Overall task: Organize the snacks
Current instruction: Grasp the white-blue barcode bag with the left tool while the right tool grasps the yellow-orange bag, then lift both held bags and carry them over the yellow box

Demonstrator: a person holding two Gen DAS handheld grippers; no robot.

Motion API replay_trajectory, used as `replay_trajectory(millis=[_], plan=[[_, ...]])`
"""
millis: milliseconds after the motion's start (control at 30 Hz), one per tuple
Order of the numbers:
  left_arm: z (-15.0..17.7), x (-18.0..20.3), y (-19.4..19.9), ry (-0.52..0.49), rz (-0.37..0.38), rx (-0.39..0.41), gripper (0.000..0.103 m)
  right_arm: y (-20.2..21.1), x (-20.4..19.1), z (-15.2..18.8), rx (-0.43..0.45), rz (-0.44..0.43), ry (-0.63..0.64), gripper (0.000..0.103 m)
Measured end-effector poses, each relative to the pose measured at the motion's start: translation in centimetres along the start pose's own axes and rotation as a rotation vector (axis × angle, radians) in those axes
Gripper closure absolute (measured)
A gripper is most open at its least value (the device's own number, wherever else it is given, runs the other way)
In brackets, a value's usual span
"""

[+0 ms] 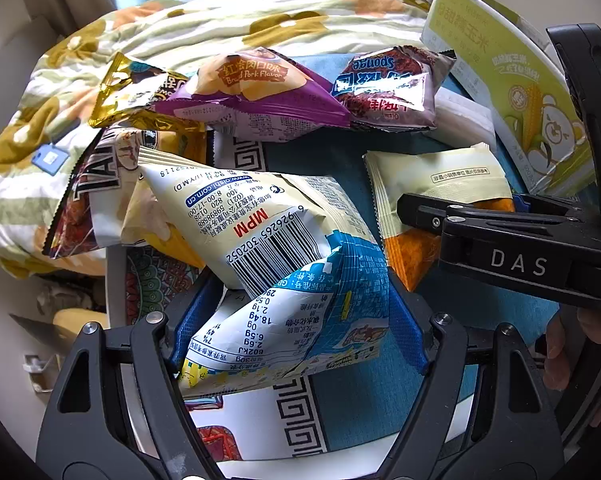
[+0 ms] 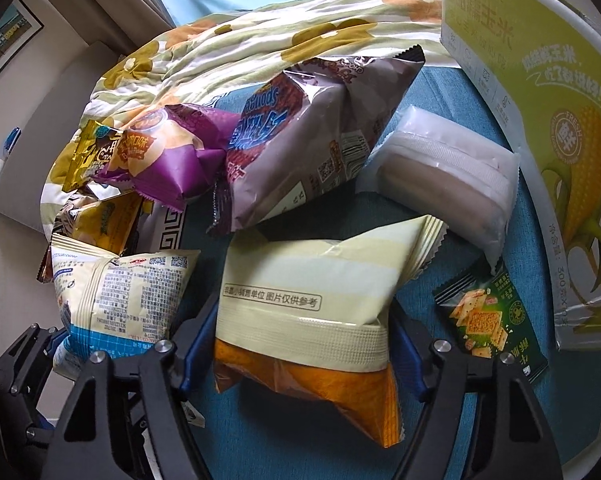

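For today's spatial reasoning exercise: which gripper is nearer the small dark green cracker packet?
Right. The right gripper sits just beside the small dark green cracker packet, straddling a cream-and-orange snack bag. The left gripper lies farther off, holding a white-and-blue bag.

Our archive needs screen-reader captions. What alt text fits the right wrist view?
The right hand-held gripper straddles a cream and orange snack bag lying on a teal cloth. Behind it lie a brown sponge-cake bag, a purple chip bag and a translucent white packet.
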State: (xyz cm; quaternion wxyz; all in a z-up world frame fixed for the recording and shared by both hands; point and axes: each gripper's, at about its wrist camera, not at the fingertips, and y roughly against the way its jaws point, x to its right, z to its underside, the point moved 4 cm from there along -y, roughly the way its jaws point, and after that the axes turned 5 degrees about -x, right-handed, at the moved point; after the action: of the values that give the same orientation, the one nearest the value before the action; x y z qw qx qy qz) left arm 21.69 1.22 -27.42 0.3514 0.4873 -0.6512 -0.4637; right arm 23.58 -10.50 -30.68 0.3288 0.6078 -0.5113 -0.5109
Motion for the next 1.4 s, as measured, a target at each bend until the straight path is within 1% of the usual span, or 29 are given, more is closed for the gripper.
replay_trajectory(millis=[233, 400, 567, 667, 767, 833, 1000, 1133, 1300, 1400], plan=[[0.5, -0.1, 3.3, 0.006, 0.013, 0.018, 0.027, 2.4, 0.2, 1.4, 0.007, -0.003, 0.004, 0.033], [-0.3, 0.5, 6.8, -0.014, 0.021, 0.083, 0.027, 5.2, 0.0, 2.1, 0.031, -0.010, 0.001, 0.033], [-1.8, 2.8, 9.7, -0.043, 0.030, 0.157, 0.027, 9.3, 0.5, 2.6, 0.096, -0.012, 0.005, 0.033], [-3.3, 4.8, 11.6, -0.059, 0.041, 0.210, 0.027, 12.3, 1.3, 2.5, 0.150, -0.025, 0.004, 0.032], [-5.0, 7.4, 13.2, -0.075, 0.036, 0.256, 0.027, 15.6, 2.6, 2.0, 0.213, -0.018, 0.011, 0.032], [-6.3, 9.4, 14.0, -0.084, 0.029, 0.281, 0.027, 17.7, 4.0, 1.5, 0.255, -0.021, 0.008, 0.032], [-9.9, 15.0, 15.1, -0.101, 0.057, 0.328, 0.027, 22.7, 9.2, 0.2, 0.351, -0.006, -0.010, 0.032], [-12.5, 19.8, 15.0, -0.123, 0.090, 0.347, 0.027, 25.1, 14.0, -1.0, 0.392, 0.012, -0.035, 0.032], [-15.1, 25.6, 12.6, -0.144, 0.132, 0.309, 0.027, 27.2, 19.7, -2.1, 0.408, 0.030, -0.068, 0.032], [-16.0, 28.2, 10.6, -0.142, 0.131, 0.278, 0.027, 27.7, 22.7, -2.9, 0.404, 0.033, -0.084, 0.032]])
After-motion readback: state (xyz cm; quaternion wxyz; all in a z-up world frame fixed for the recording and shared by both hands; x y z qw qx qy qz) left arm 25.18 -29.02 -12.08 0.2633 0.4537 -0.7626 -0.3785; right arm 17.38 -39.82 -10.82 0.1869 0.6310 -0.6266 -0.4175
